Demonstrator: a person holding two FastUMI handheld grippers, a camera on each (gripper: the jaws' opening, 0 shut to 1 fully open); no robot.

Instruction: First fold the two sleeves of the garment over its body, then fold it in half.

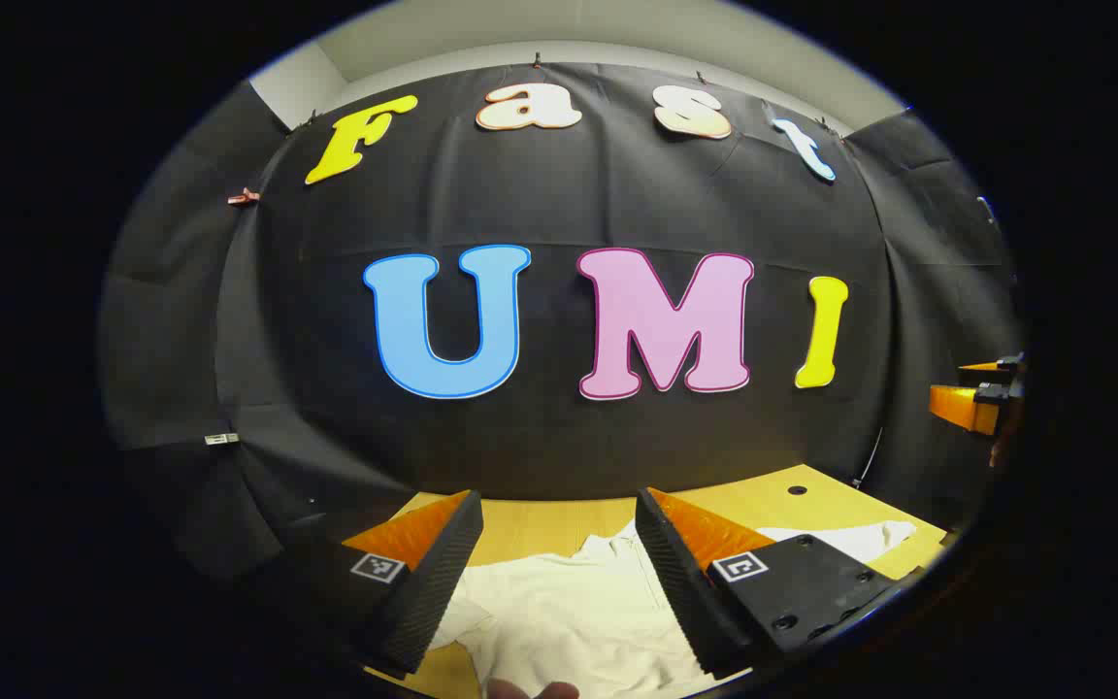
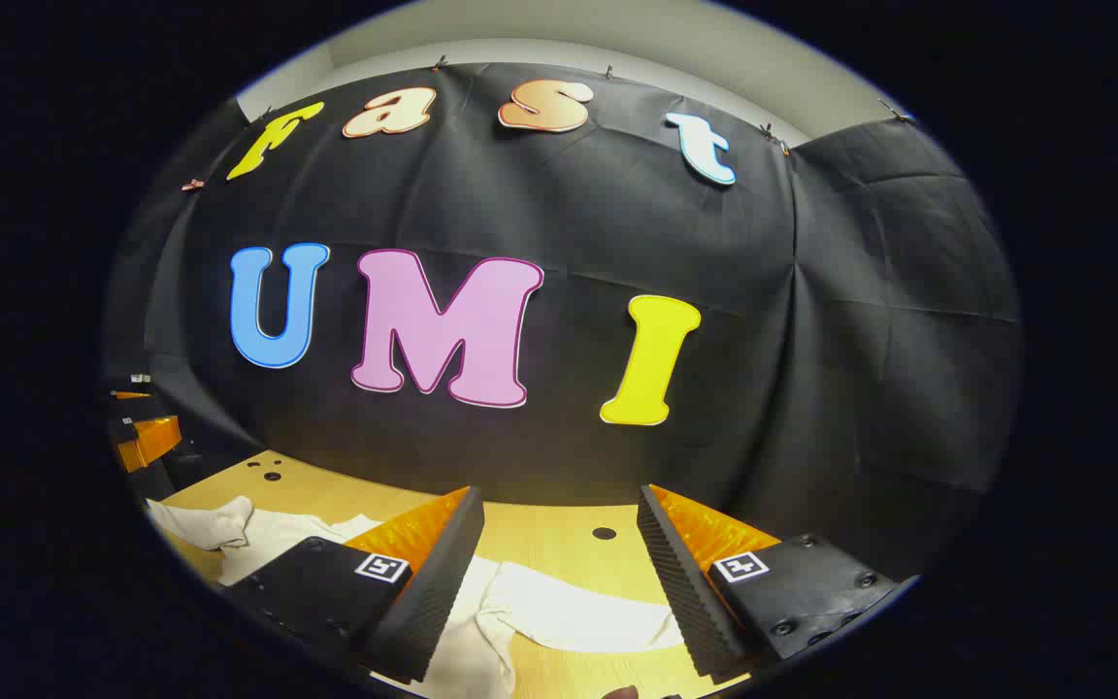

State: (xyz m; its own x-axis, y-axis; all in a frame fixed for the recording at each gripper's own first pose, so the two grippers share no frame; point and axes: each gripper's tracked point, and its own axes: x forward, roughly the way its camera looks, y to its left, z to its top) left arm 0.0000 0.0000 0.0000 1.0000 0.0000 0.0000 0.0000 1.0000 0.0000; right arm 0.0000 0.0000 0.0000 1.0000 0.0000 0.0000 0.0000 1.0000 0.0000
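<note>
A white garment (image 1: 569, 612) lies spread on the wooden table (image 1: 763, 500), one sleeve (image 1: 860, 537) reaching out to the right. My left gripper (image 1: 559, 582) hovers open above the garment's body, nothing between its fingers. In the right gripper view the same white garment (image 2: 559, 612) lies below my right gripper (image 2: 559, 582), which is open and holds nothing; a bunched sleeve (image 2: 214, 524) lies at the left. The right gripper (image 1: 981, 398) appears far off at the right edge of the left gripper view, and the left gripper (image 2: 142, 437) at the left edge of the right gripper view.
Black cloth walls close the booth behind and beside the table. Small round holes (image 2: 604, 533) dot the table top (image 2: 559, 529). A fingertip (image 1: 530, 689) shows at the bottom edge of the left gripper view.
</note>
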